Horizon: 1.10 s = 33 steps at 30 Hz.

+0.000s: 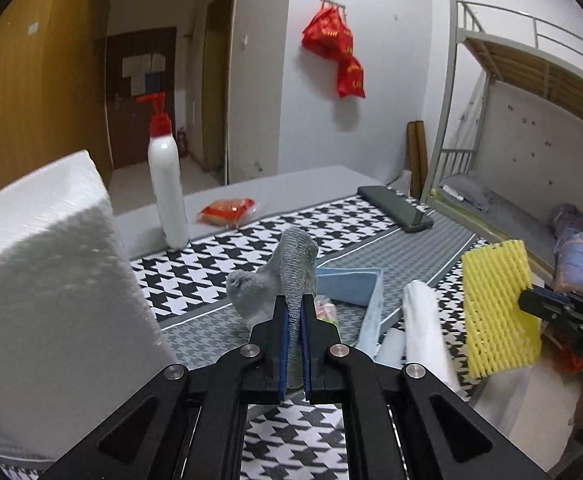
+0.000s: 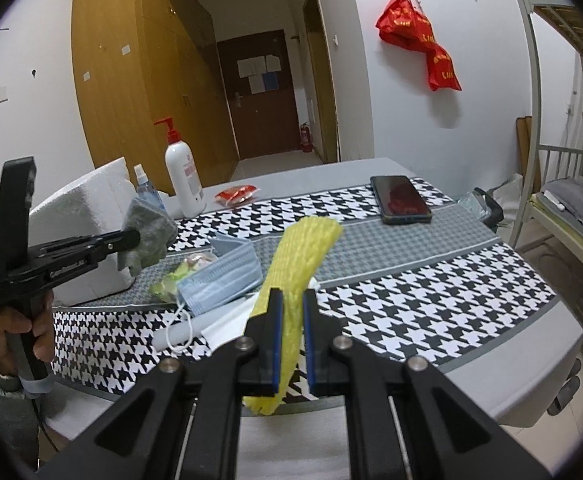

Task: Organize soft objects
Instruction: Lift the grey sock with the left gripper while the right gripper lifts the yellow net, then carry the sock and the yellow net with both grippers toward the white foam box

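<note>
A: Left gripper [image 1: 294, 312] clamps a knitted grey sock [image 1: 291, 268], lifted above the houndstooth cloth [image 1: 195, 276].

B: Right gripper [image 2: 291, 312] pinches yellow foam netting [image 2: 299, 256]; only its view shows the person's hand [image 2: 15, 332].

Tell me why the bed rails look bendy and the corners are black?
Left wrist view: the fisheye lens curves the bunk bed and blackens the corners. Right wrist view: same bending on the wardrobe, and the phone shows a reddish reflection.

White foam block [image 1: 51, 264] cut off by left frame edge; lettering on red bags [image 1: 335, 50] too small to read.
</note>
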Motion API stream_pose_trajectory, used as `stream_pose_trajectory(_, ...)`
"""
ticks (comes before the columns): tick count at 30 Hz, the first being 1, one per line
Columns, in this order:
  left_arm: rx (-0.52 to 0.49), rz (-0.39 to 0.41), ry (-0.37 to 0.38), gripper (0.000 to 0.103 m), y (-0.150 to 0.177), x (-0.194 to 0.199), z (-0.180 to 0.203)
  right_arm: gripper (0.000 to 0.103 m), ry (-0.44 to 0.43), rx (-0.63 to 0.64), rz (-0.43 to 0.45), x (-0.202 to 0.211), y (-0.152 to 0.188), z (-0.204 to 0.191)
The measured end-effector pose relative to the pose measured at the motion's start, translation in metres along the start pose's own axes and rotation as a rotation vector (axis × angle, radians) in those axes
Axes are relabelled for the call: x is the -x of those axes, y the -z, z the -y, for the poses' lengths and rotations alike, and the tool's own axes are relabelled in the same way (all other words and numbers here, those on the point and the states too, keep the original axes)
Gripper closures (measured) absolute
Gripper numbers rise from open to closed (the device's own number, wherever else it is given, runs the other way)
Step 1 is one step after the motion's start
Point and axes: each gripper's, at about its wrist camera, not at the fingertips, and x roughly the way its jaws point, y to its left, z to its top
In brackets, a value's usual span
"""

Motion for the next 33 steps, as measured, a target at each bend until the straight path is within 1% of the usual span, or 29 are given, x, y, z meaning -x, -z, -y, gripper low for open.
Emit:
stream_pose_trajectory(9, -0.018, 0.078, 0.002, 0.097, 0.007, 0.044, 0.008, 0.091, -0.008, 0.022, 0.029, 0.016, -0.003, -0.014)
stream_pose_trajectory(11, -0.020, 0.092, -0.008, 0.097, 0.009, 0.052, 0.009, 0.091, -0.014, 0.028, 0.040, 0.021, -0.004, -0.018)
stream_pose_trajectory(17, -0.014, 0.123, -0.025, 0.097, 0.013, 0.071, 0.008, 0.091, -0.028, 0.039, 0.054, 0.027, -0.006, -0.027)
stream_pose_trajectory(24, -0.015, 0.138, -0.041, 0.097, 0.015, 0.085, 0.007, 0.091, -0.047, 0.059, 0.079, 0.036, -0.010, -0.038)
stream_pose_trajectory(33, -0.015, 0.190, -0.069, 0.097, 0.018, 0.107, 0.004, 0.091, -0.070, 0.087, 0.104, 0.045, -0.017, -0.051)
